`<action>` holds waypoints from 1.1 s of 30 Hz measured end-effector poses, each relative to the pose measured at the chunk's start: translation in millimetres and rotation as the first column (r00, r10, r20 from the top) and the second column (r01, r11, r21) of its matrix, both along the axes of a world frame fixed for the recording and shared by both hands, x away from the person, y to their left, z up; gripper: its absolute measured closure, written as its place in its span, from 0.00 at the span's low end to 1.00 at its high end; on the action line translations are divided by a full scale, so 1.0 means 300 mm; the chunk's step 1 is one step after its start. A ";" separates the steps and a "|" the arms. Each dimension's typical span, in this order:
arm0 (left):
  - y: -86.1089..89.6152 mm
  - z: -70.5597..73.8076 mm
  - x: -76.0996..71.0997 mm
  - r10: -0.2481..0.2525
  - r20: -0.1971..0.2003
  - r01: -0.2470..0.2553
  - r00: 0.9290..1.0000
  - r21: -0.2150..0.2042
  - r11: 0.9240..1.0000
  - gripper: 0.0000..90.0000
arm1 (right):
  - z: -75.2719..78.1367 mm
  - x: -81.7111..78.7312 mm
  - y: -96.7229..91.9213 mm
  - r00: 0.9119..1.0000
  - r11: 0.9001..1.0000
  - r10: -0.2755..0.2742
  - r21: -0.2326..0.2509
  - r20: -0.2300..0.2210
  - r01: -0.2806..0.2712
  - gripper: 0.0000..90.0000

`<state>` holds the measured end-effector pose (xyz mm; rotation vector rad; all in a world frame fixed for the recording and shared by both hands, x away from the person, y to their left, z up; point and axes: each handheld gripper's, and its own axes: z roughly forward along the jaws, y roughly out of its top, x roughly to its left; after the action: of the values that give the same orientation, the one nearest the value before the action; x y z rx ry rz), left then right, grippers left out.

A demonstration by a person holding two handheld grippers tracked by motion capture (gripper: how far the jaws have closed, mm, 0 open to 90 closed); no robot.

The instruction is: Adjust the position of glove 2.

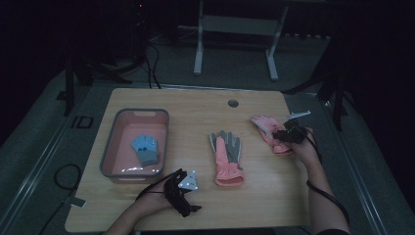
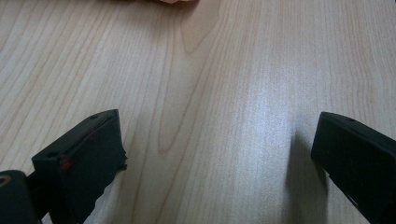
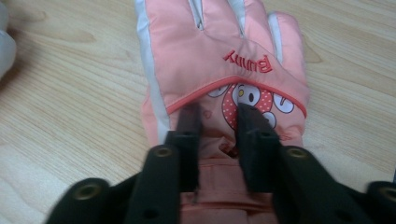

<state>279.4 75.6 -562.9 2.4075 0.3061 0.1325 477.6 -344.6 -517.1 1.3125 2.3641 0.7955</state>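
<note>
Room: dark around us, with a pale wooden worktop in the middle and a white frame on the floor behind it.
Pink glove: we see the pink glove lying flat at the right side of the worktop, back side up, with red letters and a cartoon face on it; its fingers point away from the right tongs.
Right tongs: our right tongs are over the cuff end of this glove, the jaws narrow, a fold of the pink cloth between them; we judge they pinch it.
Second glove: another pink glove with a grey palm lies in the middle of the worktop, well apart from the first.
Left tongs: our left tongs are spread wide just above bare wood at the near edge, with nothing between the jaws.
Basin: a pink basin with a grey rim stands at the left, and a blue glove lies inside it.
</note>
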 end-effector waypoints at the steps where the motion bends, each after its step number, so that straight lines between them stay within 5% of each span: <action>1: 0.000 0.000 0.000 -0.003 0.002 0.003 1.000 0.002 1.000 0.03 | 0.000 -0.001 0.001 1.000 1.000 -0.002 -0.002 -0.001 0.002 0.86; 7: -0.001 0.001 -0.003 -0.003 0.001 0.003 1.000 0.004 1.000 0.03 | 0.023 -0.026 0.023 0.995 0.995 -0.097 -0.003 0.011 0.097 0.99; 18: -0.006 0.002 -0.006 -0.012 0.004 0.012 1.000 0.001 1.000 0.03 | 0.142 -0.201 0.056 0.956 0.956 -0.291 0.057 0.044 0.288 1.00; 22: -0.007 0.002 -0.008 -0.016 0.004 0.016 1.000 0.001 1.000 0.03 | 0.171 -0.245 0.086 0.950 0.953 -0.302 0.014 0.079 0.302 1.00; 30: -0.005 0.003 -0.006 -0.016 0.009 0.016 1.000 -0.002 1.000 0.03 | 0.198 -0.357 0.147 0.928 0.933 -0.359 0.035 0.103 0.357 1.00; 33: -0.009 0.003 -0.009 -0.021 0.015 0.021 1.000 0.006 1.000 0.03 | 0.193 -0.386 0.182 0.927 0.934 -0.357 0.034 0.114 0.355 1.00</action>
<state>276.7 72.9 -562.0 2.4141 0.2737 0.1419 361.7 -290.0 -459.3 1.5912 1.9504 0.7519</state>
